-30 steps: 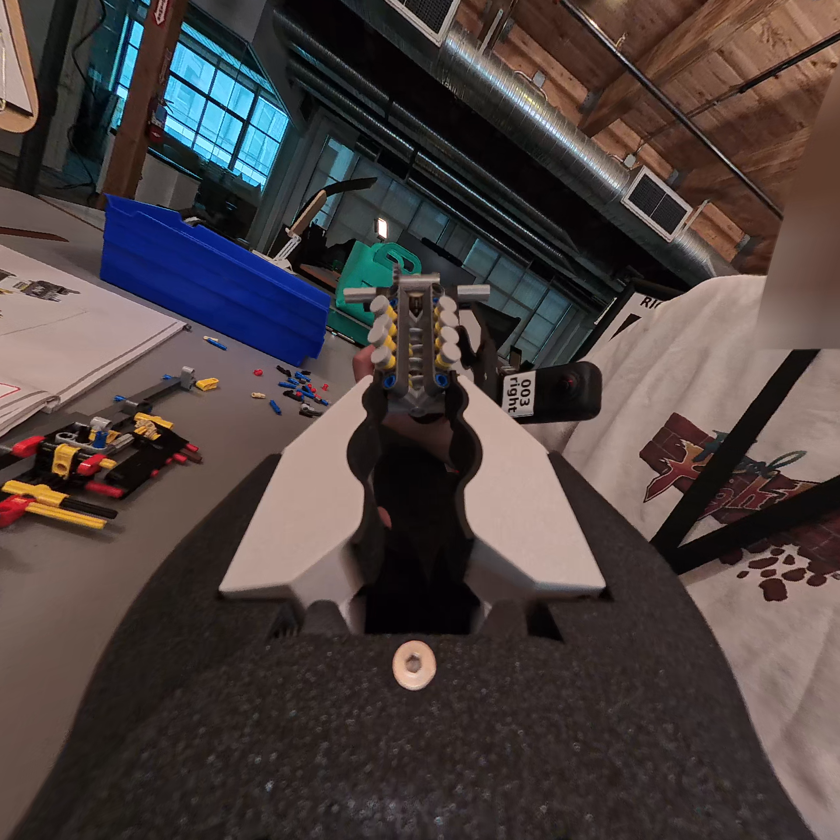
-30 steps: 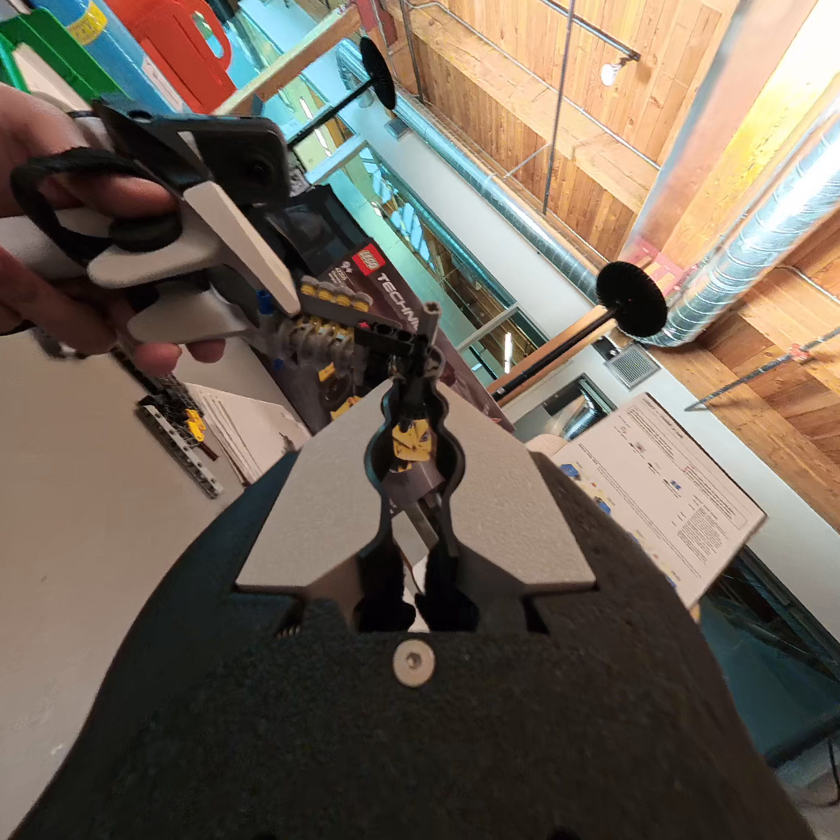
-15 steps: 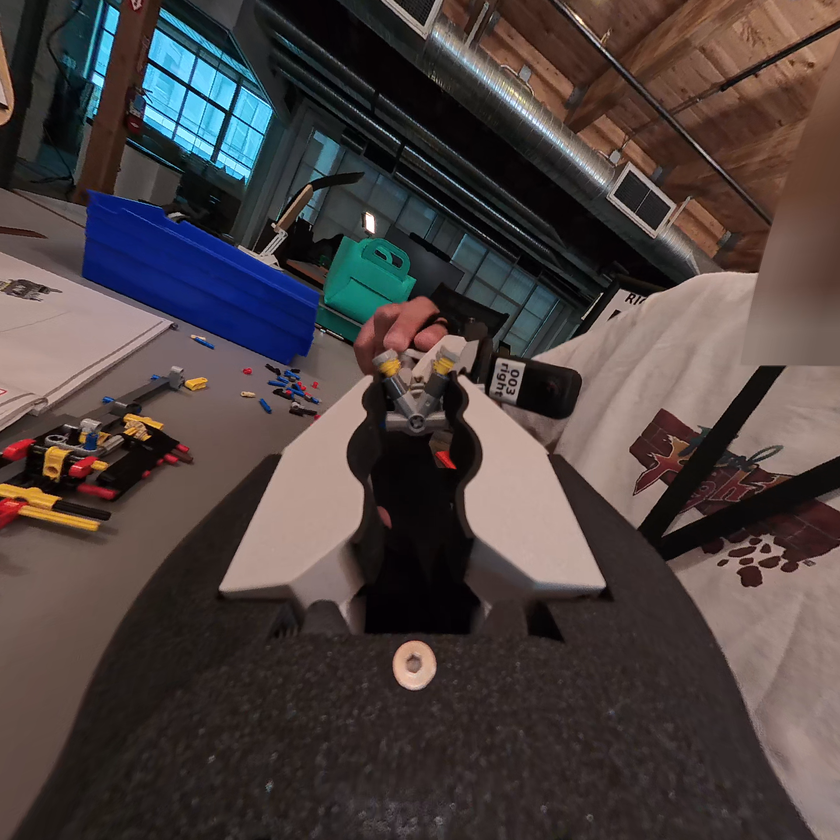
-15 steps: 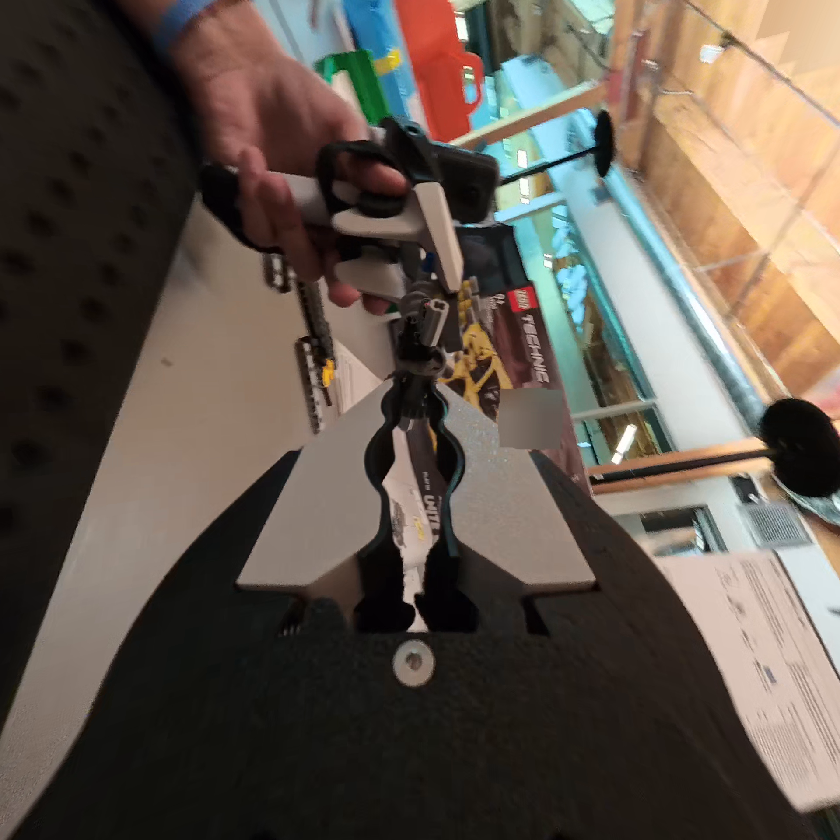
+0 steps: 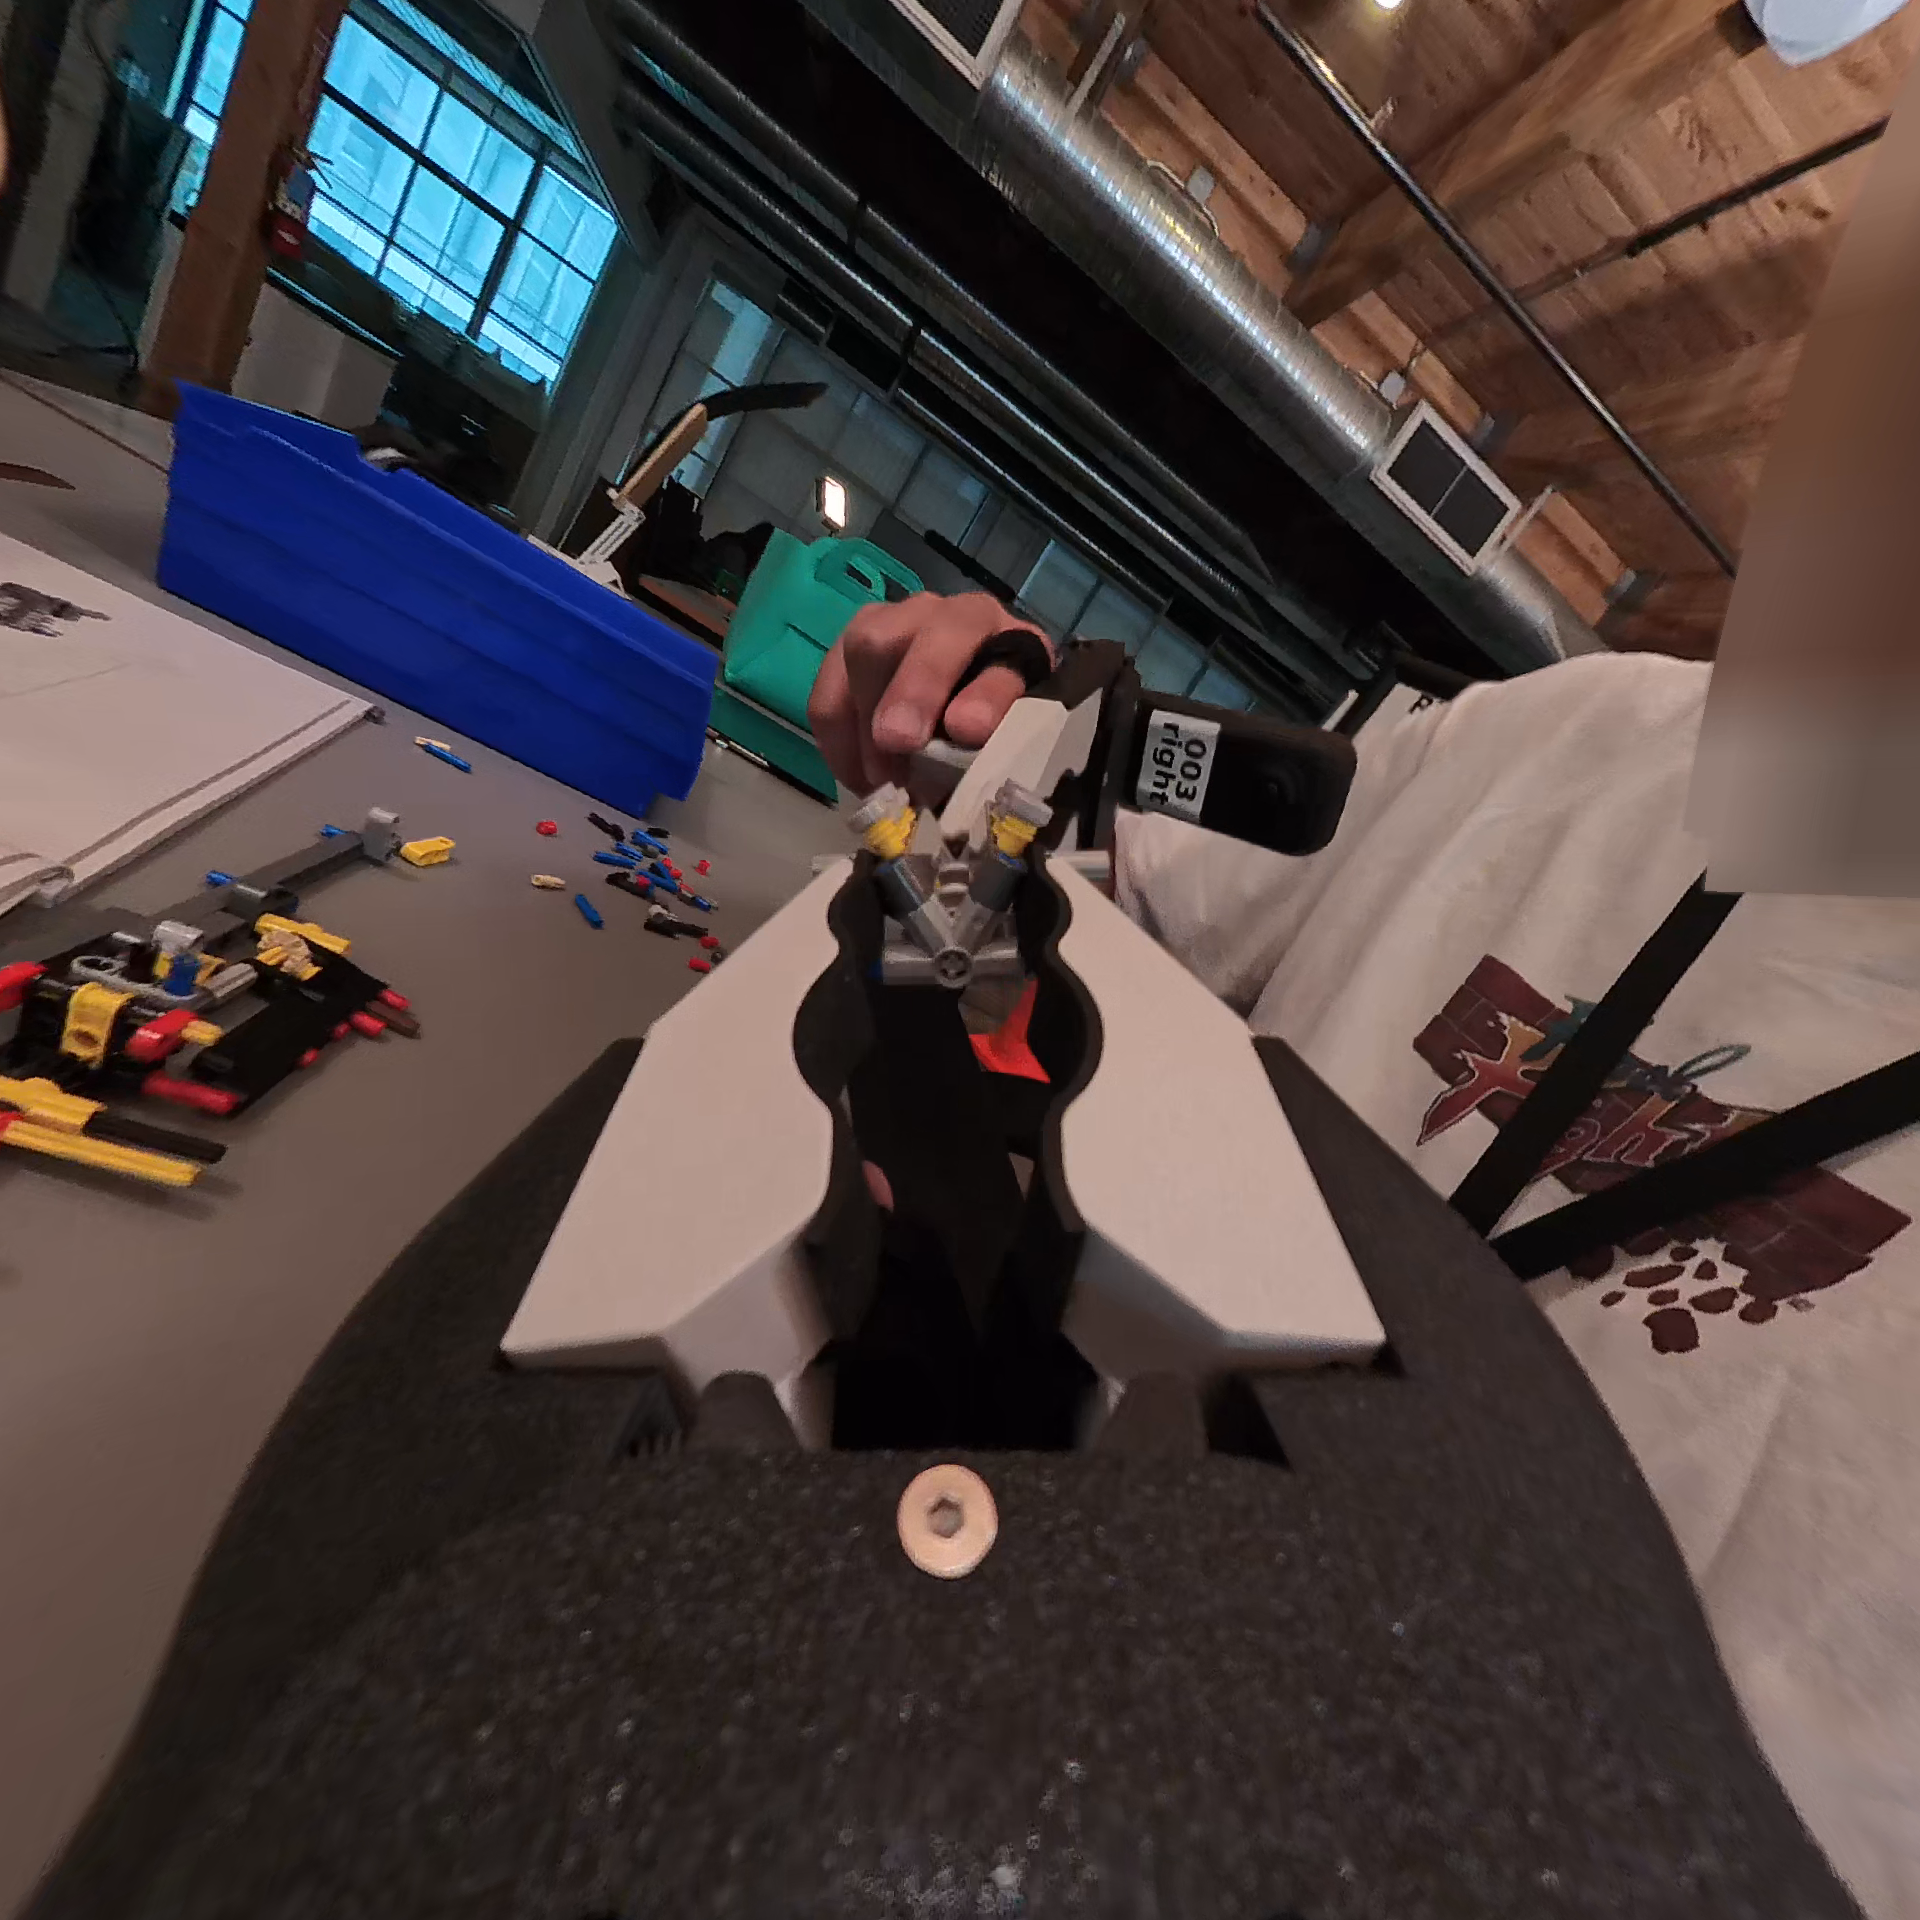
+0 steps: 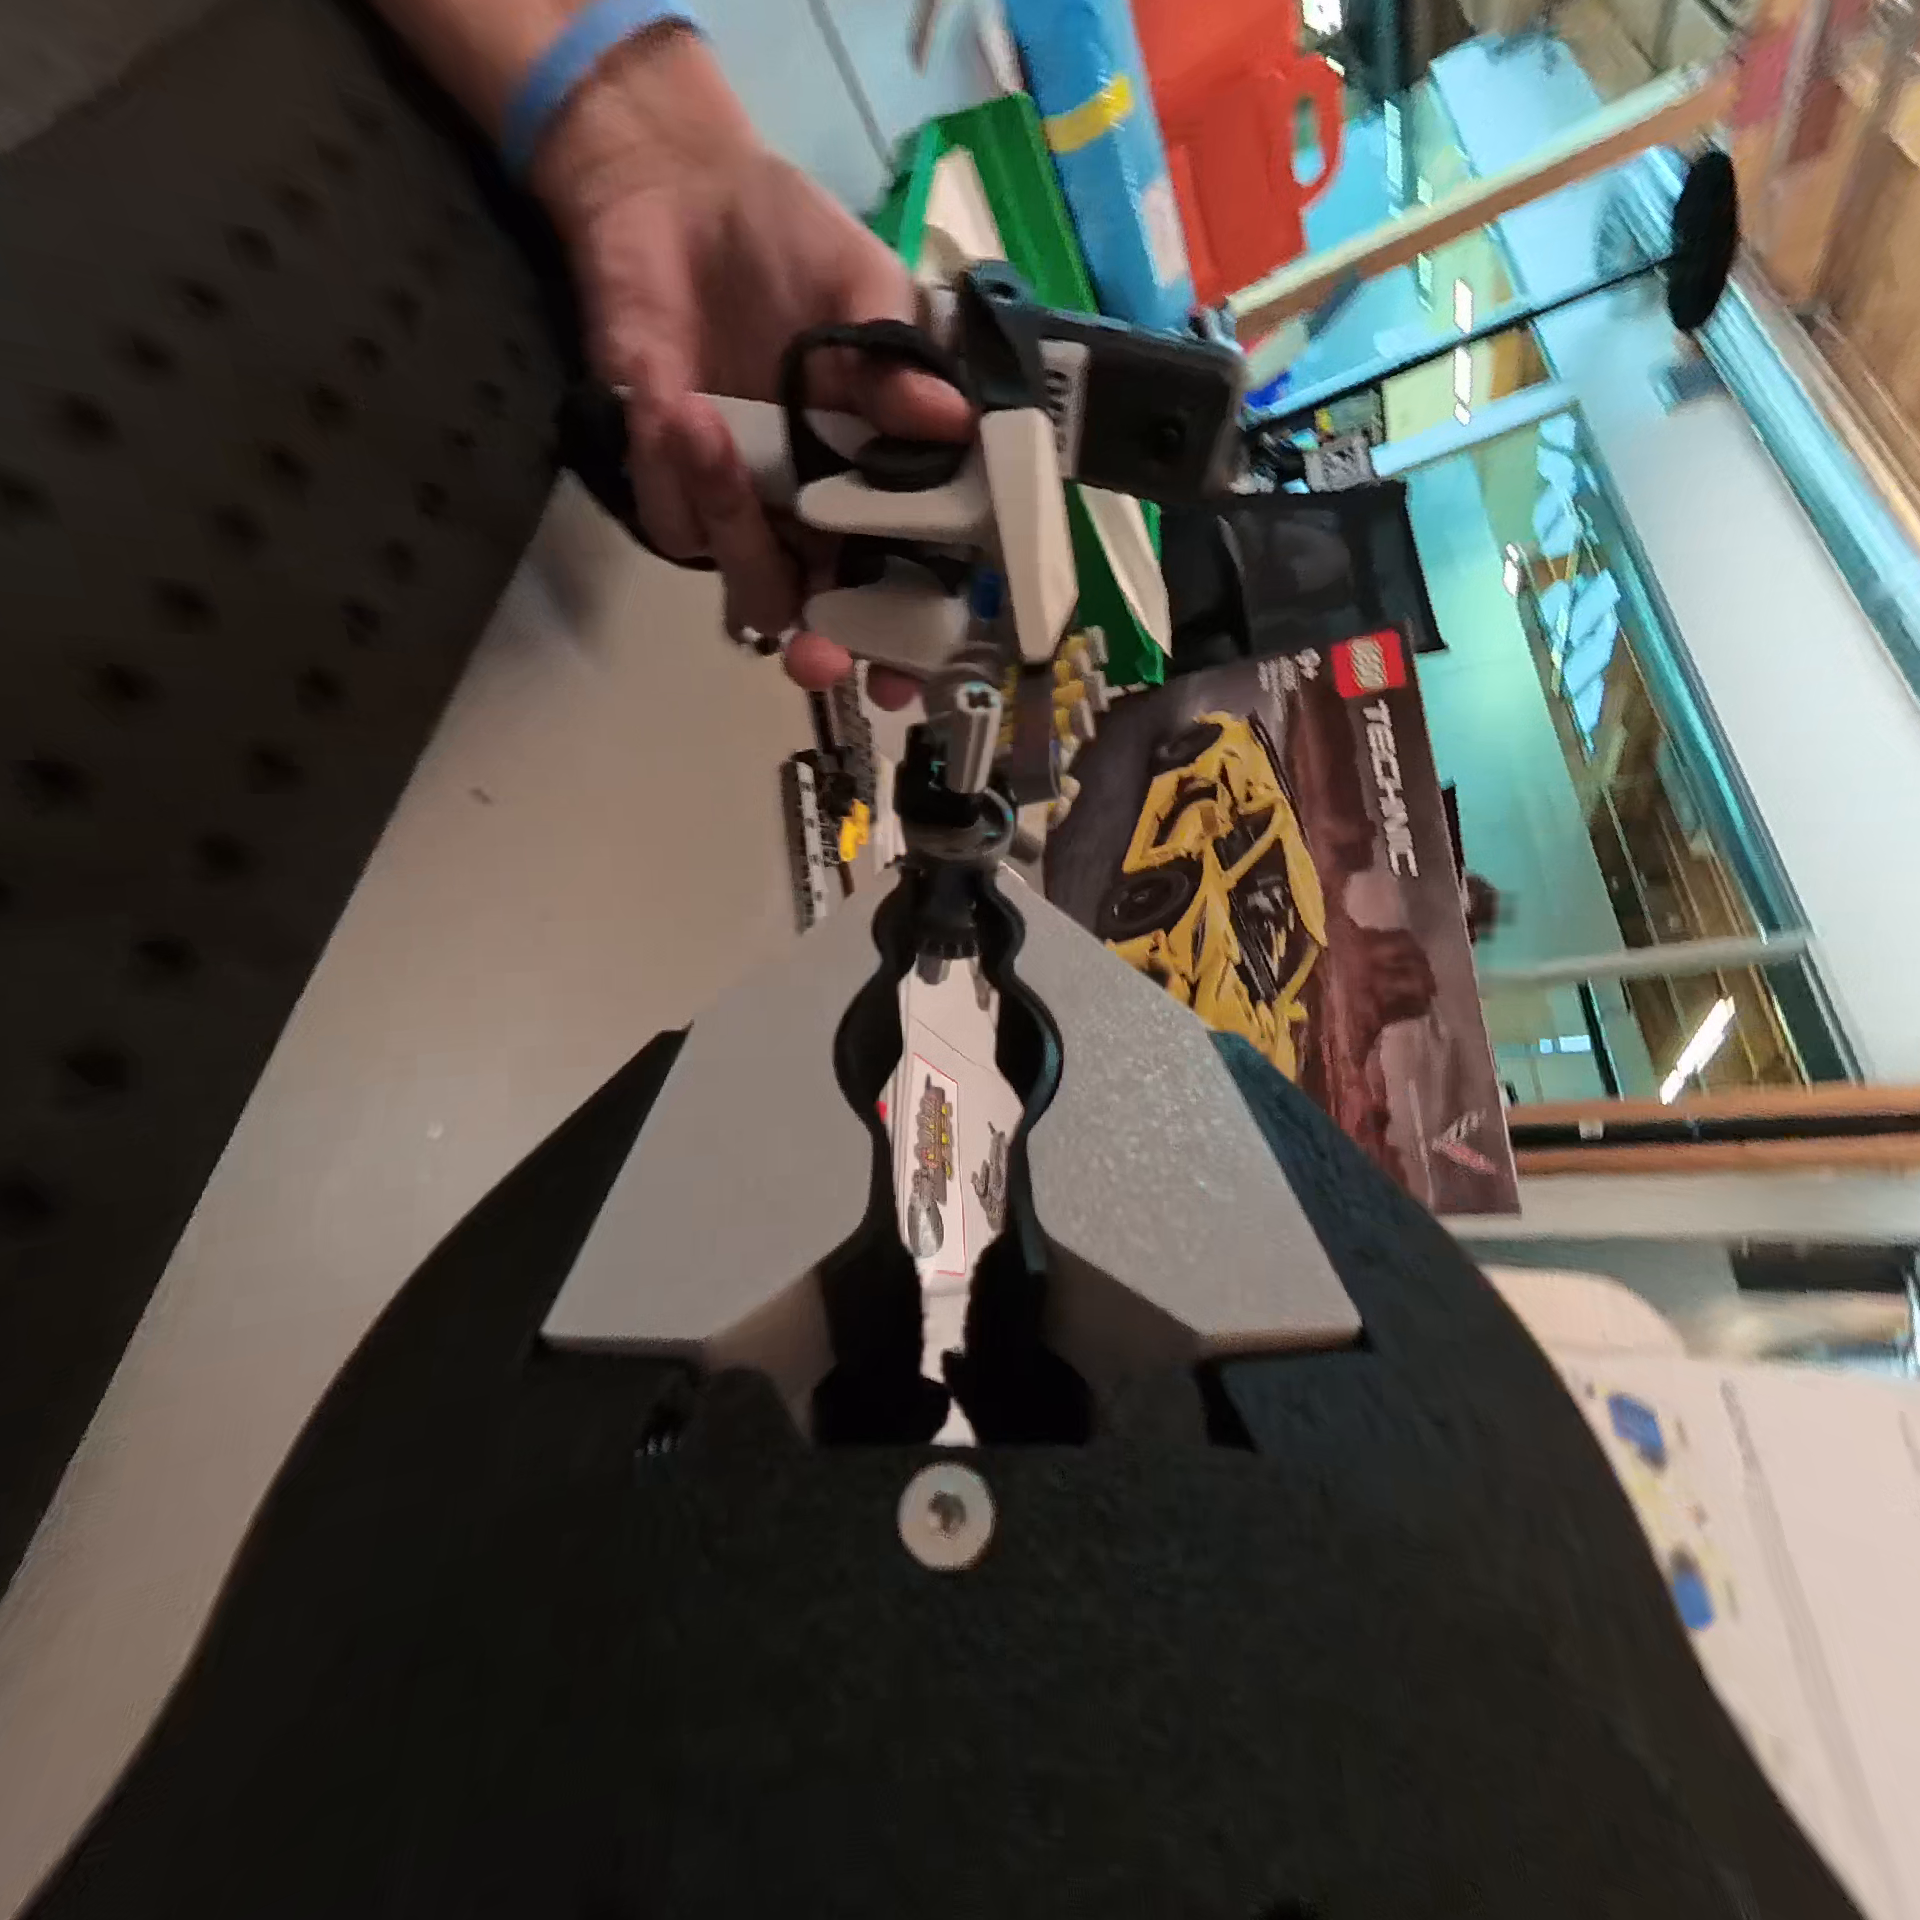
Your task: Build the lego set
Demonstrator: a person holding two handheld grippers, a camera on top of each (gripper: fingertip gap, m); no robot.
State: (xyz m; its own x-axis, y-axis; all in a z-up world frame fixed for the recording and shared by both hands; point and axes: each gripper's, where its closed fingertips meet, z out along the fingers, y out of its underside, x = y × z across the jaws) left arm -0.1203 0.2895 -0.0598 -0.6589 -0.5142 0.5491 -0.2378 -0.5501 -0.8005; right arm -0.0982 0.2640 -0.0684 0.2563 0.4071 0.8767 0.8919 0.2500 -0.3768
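My left gripper (image 5: 948,902) is shut on a grey engine block (image 5: 940,940) with yellow-topped cylinders, seen end-on, held above the table. My right gripper (image 6: 948,914) is shut on a small black and grey connector piece (image 6: 940,805), whose tip meets the engine block (image 6: 1039,717). The right gripper also shows in the left wrist view (image 5: 997,774), just behind and above the block, held by a hand. The left gripper shows in the right wrist view (image 6: 987,634), held by a hand with a blue wristband.
A partly built black, yellow and red chassis (image 5: 156,1023) lies on the grey table (image 5: 468,1039), with loose small pieces (image 5: 644,883), an open booklet (image 5: 114,707) and a blue bin (image 5: 416,613). The set's box (image 6: 1278,914) stands behind. The person's white shirt (image 5: 1558,935) is at right. The gap from one gripper's tips to the other's is roughly 4 cm.
The left gripper tipped the engine block from top-on to end-on. The right gripper swung round toward the table and brought its piece up against the block. Both stayed shut.
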